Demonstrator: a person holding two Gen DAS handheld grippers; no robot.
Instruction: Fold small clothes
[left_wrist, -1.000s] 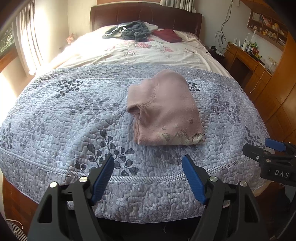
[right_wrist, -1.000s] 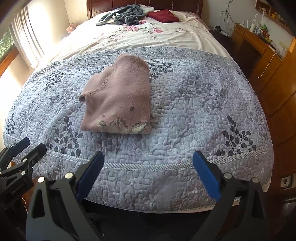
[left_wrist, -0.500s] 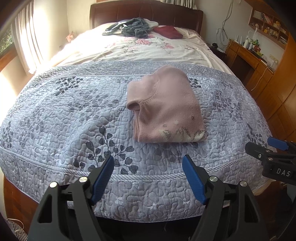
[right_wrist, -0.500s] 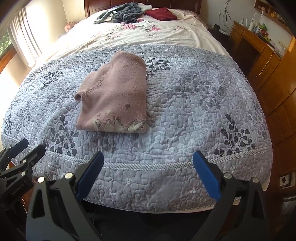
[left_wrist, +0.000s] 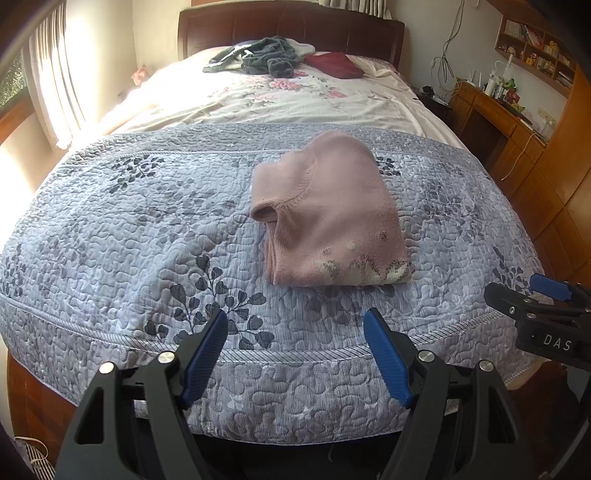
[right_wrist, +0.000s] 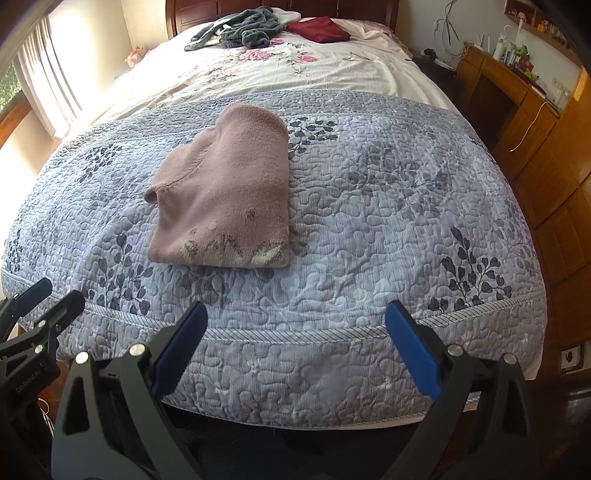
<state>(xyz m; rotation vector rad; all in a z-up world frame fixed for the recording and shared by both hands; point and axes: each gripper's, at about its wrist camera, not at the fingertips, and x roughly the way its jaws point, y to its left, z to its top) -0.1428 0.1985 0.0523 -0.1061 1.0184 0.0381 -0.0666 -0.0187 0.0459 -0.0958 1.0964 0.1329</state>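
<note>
Bed: wooden headboard (left_wrist: 291, 26), grey-blue quilted bedspread (left_wrist: 129, 229) across the near end, floral sheet (left_wrist: 295, 99) beyond.
Pink sweater (left_wrist: 328, 218): lay folded mid-bedspread, patterned hem nearest, underside hidden.
Far clothes: grey garment (left_wrist: 266, 59) and dark red item (left_wrist: 334, 64) by the headboard, kinds unclear.
Left gripper (left_wrist: 295, 347): jaws spread, empty, short of the sweater.
Right gripper (right_wrist: 295, 336): jaws wide apart, empty; handle cut off.

Both views sit a little nearer the folded sweater (left_wrist: 328, 218) — slightly larger; nothing else differs.
</note>
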